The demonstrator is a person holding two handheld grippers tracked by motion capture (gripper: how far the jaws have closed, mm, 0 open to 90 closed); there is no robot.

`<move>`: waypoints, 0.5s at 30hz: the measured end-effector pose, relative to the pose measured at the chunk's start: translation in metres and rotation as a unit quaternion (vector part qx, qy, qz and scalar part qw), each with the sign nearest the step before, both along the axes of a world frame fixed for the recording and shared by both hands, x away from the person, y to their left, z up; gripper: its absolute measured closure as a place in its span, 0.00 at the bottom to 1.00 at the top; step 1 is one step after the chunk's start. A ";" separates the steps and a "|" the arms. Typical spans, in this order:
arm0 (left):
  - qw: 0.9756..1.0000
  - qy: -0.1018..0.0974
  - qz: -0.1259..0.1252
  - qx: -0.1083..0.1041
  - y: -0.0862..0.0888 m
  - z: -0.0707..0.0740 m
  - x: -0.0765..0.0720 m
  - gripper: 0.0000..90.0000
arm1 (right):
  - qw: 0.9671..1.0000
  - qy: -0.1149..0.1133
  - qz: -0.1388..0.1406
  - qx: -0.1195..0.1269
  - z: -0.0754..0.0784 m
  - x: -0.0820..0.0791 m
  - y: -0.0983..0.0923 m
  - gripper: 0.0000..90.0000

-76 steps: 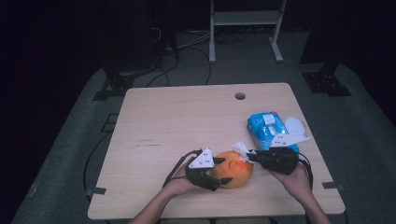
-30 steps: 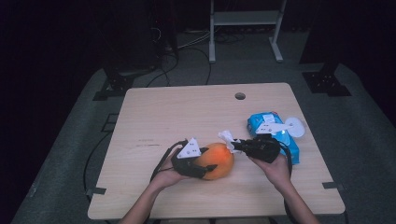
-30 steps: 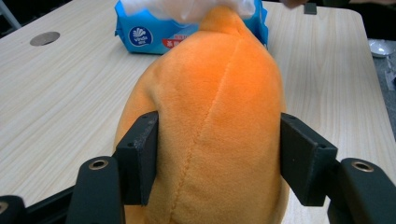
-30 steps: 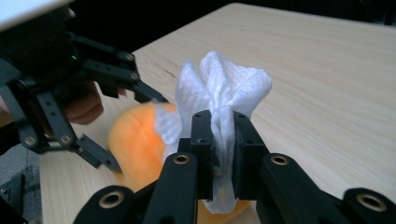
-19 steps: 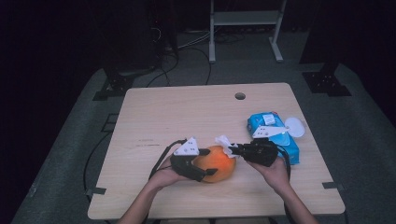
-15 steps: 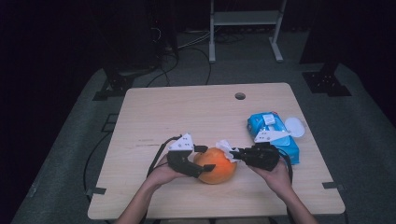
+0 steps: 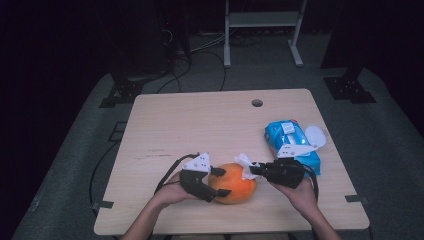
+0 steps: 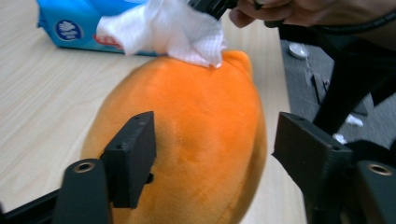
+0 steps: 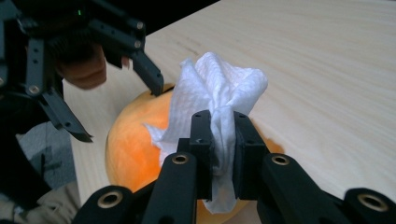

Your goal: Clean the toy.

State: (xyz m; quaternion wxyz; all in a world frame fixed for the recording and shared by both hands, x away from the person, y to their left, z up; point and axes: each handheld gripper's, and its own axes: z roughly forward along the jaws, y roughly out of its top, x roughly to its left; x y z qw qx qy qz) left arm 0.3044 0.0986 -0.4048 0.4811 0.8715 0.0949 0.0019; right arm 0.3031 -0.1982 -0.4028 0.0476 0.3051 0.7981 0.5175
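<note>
Low in the frame's middle, the orange plush fruit [image 7: 233, 183] lies on the desk [image 7: 200, 125]. We judge it soft, light and squashy, best held across its broad middle. Our left tongs [image 7: 218, 182] straddle it, jaws just easing closer, pads not yet pressing. Our right tongs [image 7: 251, 169] are clamped on a limp white wipe [image 9: 215, 100] against its top. Farther right, the blue wipe pack [image 7: 291, 145] has print too small to read.

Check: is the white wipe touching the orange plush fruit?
Touching: the left gripper view shows the white wipe pressed against the top of the orange plush fruit.
</note>
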 end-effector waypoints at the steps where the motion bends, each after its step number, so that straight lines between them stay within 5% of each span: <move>1: 1.000 -0.001 -0.003 -0.001 0.001 0.002 -0.002 0.30 | 1.000 0.002 0.005 -0.004 -0.002 -0.002 0.002 0.89; 10: 1.000 0.004 0.010 -0.018 -0.008 0.012 0.012 0.22 | 0.999 0.014 0.045 -0.008 -0.011 -0.020 -0.001 0.88; 15: 1.000 0.006 -0.002 0.023 -0.025 0.004 0.021 0.21 | 0.999 0.019 0.049 -0.001 -0.013 -0.023 -0.006 0.88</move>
